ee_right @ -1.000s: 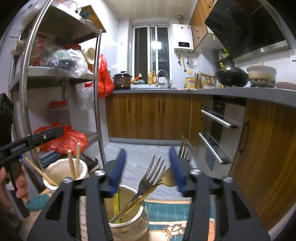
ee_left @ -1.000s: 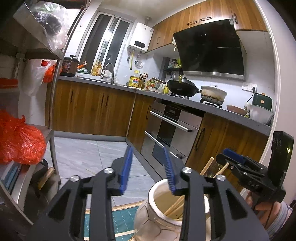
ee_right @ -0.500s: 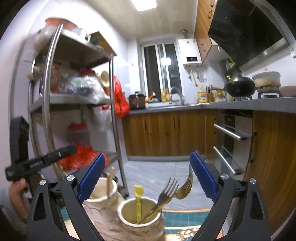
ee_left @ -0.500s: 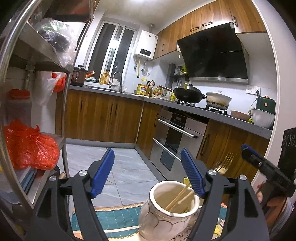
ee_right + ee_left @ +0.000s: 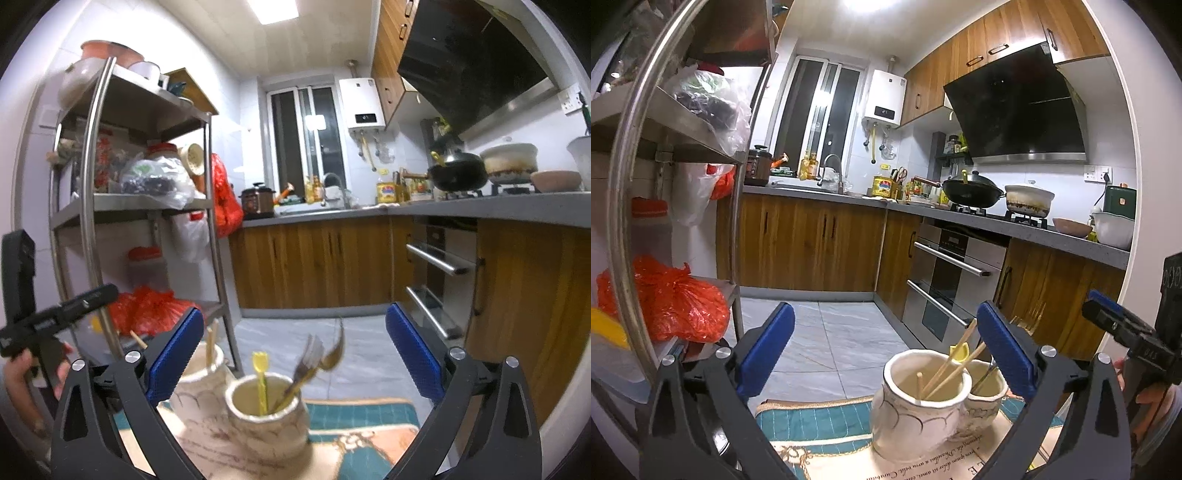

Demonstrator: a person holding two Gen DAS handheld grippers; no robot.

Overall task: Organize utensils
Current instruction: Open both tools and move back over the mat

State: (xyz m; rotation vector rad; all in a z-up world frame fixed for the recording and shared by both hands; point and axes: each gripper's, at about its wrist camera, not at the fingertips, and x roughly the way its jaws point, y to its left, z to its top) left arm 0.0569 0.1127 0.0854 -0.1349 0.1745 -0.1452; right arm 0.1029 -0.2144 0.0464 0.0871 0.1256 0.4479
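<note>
You are facing a kitchen with wood-fronted cabinets [image 5: 812,243], a grey countertop [image 5: 1015,225] and a black range hood [image 5: 1015,107] on your right; a steel shelf rack [image 5: 144,206] stands to your left with a red plastic bag [image 5: 676,310] on its lower tier. On the hob sit a black wok [image 5: 973,192] and a white pot [image 5: 1028,199].

Below your tools lies a teal and cream mat [image 5: 820,424]. On it stand two cream ceramic jars, touching side by side. The chopstick jar [image 5: 916,410] holds wooden chopsticks [image 5: 951,363] leaning against its rim. The fork jar [image 5: 267,421] holds metal forks [image 5: 314,358], blurred at the tines, and a small yellow plastic fork [image 5: 260,376] standing upright.

Your left gripper [image 5: 884,350] is spreading its blue pads wide; the chopstick jar shows in the gap, lower down and beyond the tips, and nothing is gripped. Your right gripper [image 5: 293,350] is likewise widening, with the fork jar seen between its pads but untouched, so it too holds nothing. Each view shows your other hand's tool at its edge.
</note>
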